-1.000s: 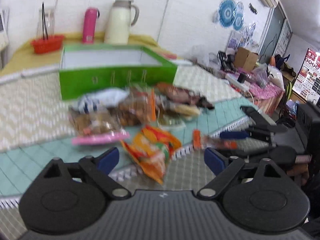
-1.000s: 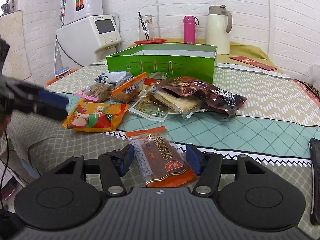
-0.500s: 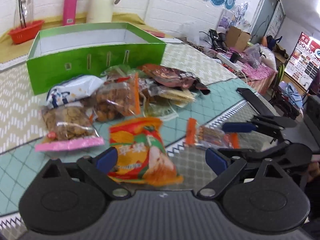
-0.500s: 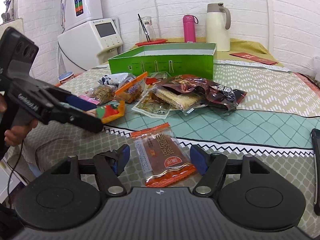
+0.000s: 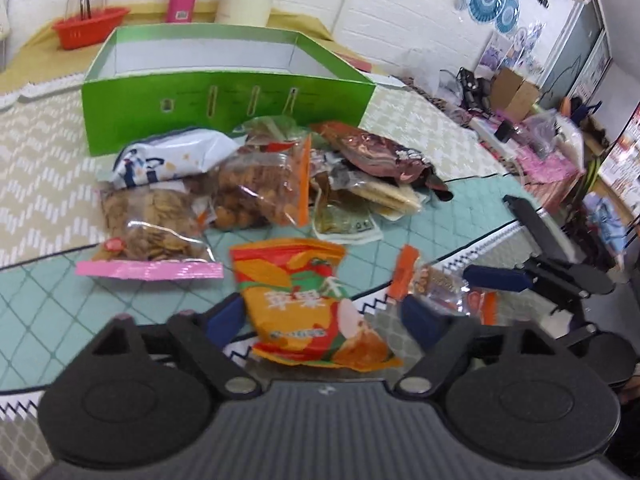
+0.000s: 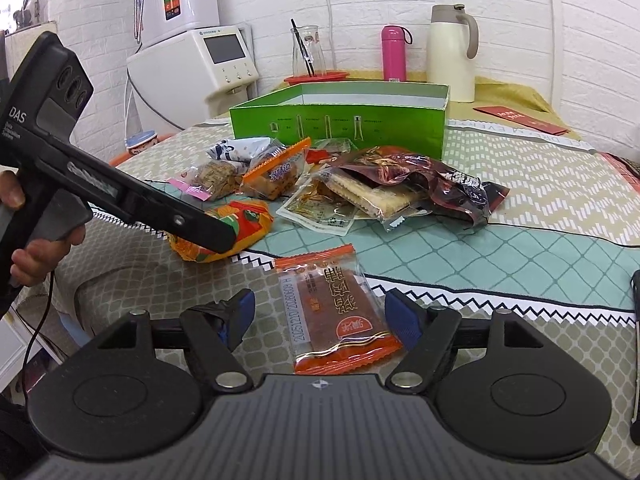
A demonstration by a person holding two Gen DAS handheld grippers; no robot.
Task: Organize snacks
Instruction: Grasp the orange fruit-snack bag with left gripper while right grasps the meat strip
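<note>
An orange snack bag (image 5: 308,304) lies on the tablecloth between the fingers of my left gripper (image 5: 324,320). The jaws are closing; its left pad is at the bag's edge and a gap shows on the right. In the right wrist view, that gripper's finger (image 6: 200,228) covers part of the bag (image 6: 248,220). My right gripper (image 6: 326,320) stands open around a flat red-orange packet (image 6: 336,312), with gaps on both sides. Behind them lies a pile of snack bags (image 6: 360,188), then an open green box (image 6: 340,120).
A pink bottle (image 6: 394,54), a cream jug (image 6: 452,52) and a red basket (image 5: 90,32) stand behind the box. A white appliance (image 6: 192,68) is at the far left. A black flat object (image 6: 636,352) lies at the table's right edge. The table's front edge is close.
My left gripper has moved forward and down over the orange bag and its jaws have narrowed. The right gripper has kept its place around the red-orange packet.
</note>
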